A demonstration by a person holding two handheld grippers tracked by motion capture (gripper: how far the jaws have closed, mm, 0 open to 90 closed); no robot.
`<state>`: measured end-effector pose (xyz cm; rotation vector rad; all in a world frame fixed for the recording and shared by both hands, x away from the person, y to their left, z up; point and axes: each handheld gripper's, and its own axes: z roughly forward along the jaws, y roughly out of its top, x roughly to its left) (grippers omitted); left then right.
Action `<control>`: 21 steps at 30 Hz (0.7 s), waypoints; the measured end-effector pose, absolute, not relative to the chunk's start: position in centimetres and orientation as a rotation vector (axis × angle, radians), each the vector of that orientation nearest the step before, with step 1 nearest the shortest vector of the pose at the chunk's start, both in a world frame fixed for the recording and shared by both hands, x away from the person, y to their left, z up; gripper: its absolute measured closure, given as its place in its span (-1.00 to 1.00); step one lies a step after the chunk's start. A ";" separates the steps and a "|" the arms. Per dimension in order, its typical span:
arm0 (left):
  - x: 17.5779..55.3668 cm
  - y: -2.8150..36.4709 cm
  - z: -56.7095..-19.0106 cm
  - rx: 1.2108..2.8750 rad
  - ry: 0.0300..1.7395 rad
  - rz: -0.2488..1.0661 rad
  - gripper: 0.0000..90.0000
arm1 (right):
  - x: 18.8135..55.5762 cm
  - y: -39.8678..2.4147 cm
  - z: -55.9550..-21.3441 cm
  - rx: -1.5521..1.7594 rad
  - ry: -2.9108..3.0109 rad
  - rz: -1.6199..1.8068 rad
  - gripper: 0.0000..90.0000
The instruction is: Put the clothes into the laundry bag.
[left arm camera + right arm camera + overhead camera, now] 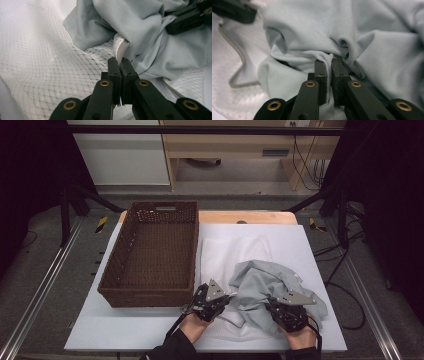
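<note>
While you stood at the near edge of the table (150,332), both of your grippers were down in the heap of cloth at its right half; the grey garment (272,285) lay crumpled there on top of a white mesh cloth (225,252), which was spread flat on the white table cover just right of the brown wicker basket (152,252). Your left gripper (212,301) was pressed together on a white ribbed band (119,47) at the edge of the grey garment; in the left gripper view that band rose from between the two black jaws and curved up under the grey folds, with the white mesh cloth lying beneath and to the left of it. Your right gripper (289,309) sat at the near right side of the heap, its jaws pinching a fold of the grey garment (328,61); in the right gripper view the cloth was gathered into a narrow ridge between the jaws, and wrinkles ran out from that spot across the fabric. The two grippers were near each other but apart, with the bunched grey cloth between them; the basket stood just left of your left gripper, and none of the cloth lay inside it.
</note>
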<state>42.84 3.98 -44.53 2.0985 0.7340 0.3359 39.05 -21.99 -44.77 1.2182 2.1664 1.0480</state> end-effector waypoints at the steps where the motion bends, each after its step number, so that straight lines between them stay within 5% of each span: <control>1: 42.9 4.0 -44.5 2.098 0.737 0.336 0.96 | 38.7 -21.8 -44.0 1.170 2.124 1.095 0.89; 10: 43.0 4.2 -43.8 2.070 0.757 0.342 0.96 | 37.7 -19.1 -41.9 0.975 2.097 1.277 0.87; 21: 42.3 4.1 -42.6 2.035 0.716 0.370 0.96 | 41.1 -13.2 -46.9 1.009 2.314 1.057 0.88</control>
